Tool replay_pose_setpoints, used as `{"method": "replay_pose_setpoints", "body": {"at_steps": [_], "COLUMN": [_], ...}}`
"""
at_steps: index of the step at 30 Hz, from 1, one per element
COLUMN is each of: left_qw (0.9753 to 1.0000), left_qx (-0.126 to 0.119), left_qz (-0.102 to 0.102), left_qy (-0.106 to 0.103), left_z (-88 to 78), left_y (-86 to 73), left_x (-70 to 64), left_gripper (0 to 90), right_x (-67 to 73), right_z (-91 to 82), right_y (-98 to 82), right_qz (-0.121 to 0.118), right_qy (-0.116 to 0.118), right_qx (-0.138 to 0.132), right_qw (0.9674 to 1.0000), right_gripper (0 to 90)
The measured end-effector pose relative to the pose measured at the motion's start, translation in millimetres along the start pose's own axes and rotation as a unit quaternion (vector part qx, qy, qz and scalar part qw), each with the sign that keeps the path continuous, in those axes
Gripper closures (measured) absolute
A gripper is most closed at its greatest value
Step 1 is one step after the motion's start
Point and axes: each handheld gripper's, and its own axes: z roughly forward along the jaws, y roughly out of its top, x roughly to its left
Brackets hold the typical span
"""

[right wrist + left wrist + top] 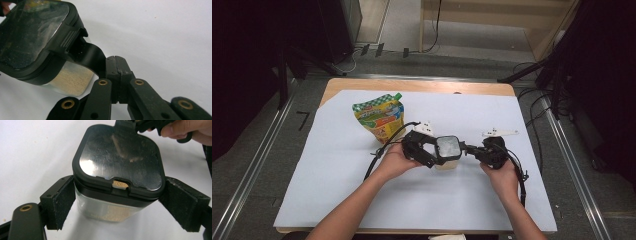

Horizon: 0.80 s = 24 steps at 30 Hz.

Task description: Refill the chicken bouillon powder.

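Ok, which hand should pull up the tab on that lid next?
Right, probably. The right gripper already has its fingers shut on the black tab that sticks out from the lid's edge. The left gripper clamps the container from both sides, so it is better left steadying it.

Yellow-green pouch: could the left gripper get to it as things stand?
Probably not right away. The left gripper is clamped around the clear container. The pouch stands close behind it with bare white sheet between, so the path looks free once it lets go.

Green-yellow refill pouch [379, 119], white sheet [337, 165], wood table [362, 85]
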Motion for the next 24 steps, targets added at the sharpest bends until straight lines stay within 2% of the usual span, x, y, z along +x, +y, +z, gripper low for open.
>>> {"method": "replay_pose_setpoints", "body": {"at_steps": [6, 11, 24], "left_qw": [1.0000, 1.0000, 1.0000], "left_qx": [0.002, -0.006, 0.000], "left_qz": [0.003, 0.001, 0.005], "left_qy": [0.003, 0.004, 0.007], "left_z": [-1.1, -3.7, -4.0], "left_y": [0.5, 0.9, 2.6], "left_x": [-0.8, -0.5, -1.7], "left_gripper": [15.9, 16.7, 16.7], "right_x": [0.6, 1.4, 2.0], "right_z": [-0.2, -0.2, -0.2], "right_y": [-0.4, -0.4, -0.6], "right_qz": [0.003, 0.003, -0.001], "right_qy": [0.001, 0.002, 0.000], "right_qx": [0.000, 0.000, 0.001], "right_qw": [1.0000, 1.0000, 1.0000], "right_gripper": [90.0, 90.0, 90.0]}}
